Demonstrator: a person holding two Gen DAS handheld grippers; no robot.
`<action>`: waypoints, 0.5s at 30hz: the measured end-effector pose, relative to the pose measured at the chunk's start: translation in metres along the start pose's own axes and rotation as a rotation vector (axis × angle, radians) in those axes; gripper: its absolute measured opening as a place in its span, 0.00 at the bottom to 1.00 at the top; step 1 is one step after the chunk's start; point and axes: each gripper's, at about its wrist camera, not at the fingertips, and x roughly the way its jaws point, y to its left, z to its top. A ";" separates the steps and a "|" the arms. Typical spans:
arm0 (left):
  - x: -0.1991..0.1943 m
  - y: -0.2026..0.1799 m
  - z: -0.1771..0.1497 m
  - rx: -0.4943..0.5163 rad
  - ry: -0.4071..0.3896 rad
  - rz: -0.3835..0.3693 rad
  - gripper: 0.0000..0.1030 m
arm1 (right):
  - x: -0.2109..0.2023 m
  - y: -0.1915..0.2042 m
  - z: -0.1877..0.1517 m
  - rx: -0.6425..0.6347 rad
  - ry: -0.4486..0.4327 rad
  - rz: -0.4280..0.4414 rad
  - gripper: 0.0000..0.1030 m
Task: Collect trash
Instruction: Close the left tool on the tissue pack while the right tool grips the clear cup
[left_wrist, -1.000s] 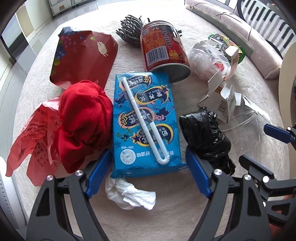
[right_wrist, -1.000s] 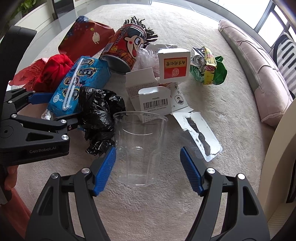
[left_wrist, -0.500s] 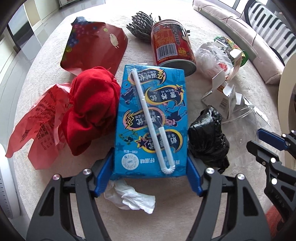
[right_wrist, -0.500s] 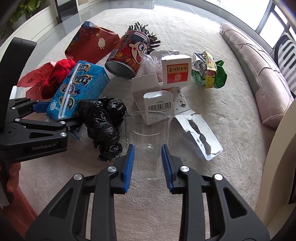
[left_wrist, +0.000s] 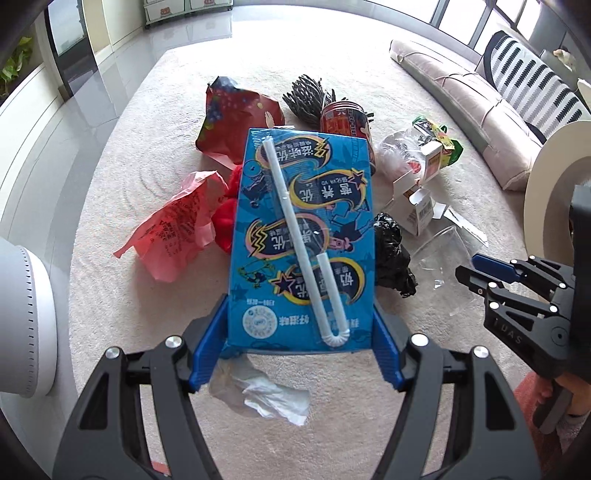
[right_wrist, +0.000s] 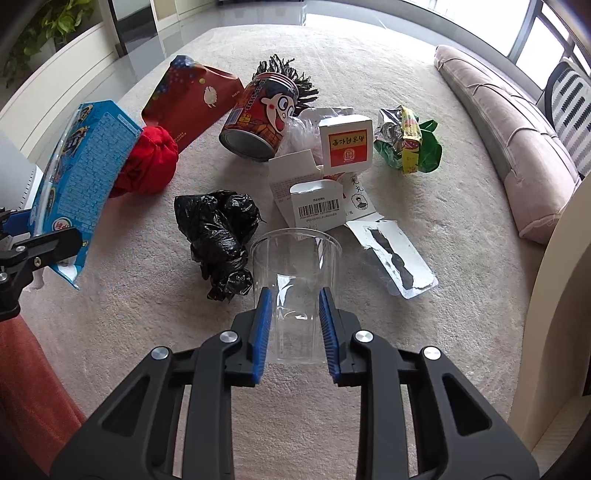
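1. Okay, left gripper is clamped on the base of the blue milk carton, both blue pads against its sides; carton is lifted clear of the beige carpet. Its jaws closed in a bit and have now settled on it.
2. Right gripper squeezes the clear plastic cup, pads pressing its walls; jaws have just been closing further.
3. Only the left wrist view shows the white bent straw taped to the carton front and the crumpled white tissue on the carpet below it.
4. Only the right wrist view shows the carton's side panel, tilted, held above the carpet by the left gripper.
5. Black bag lies just left of the cup; red can lies on its side further back.
6. Pink plastic bag shows in the left view only.
7. Torn foil blister pack is clear only in the right view.
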 end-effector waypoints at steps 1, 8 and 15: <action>-0.003 0.003 -0.002 -0.006 -0.003 0.001 0.67 | 0.001 -0.001 0.000 0.006 0.005 0.003 0.23; -0.018 0.015 -0.009 -0.027 -0.017 0.021 0.67 | 0.004 -0.005 0.000 0.020 0.017 0.013 0.23; -0.017 0.021 -0.011 -0.039 -0.015 0.024 0.67 | 0.019 -0.006 -0.001 0.028 0.068 0.037 0.36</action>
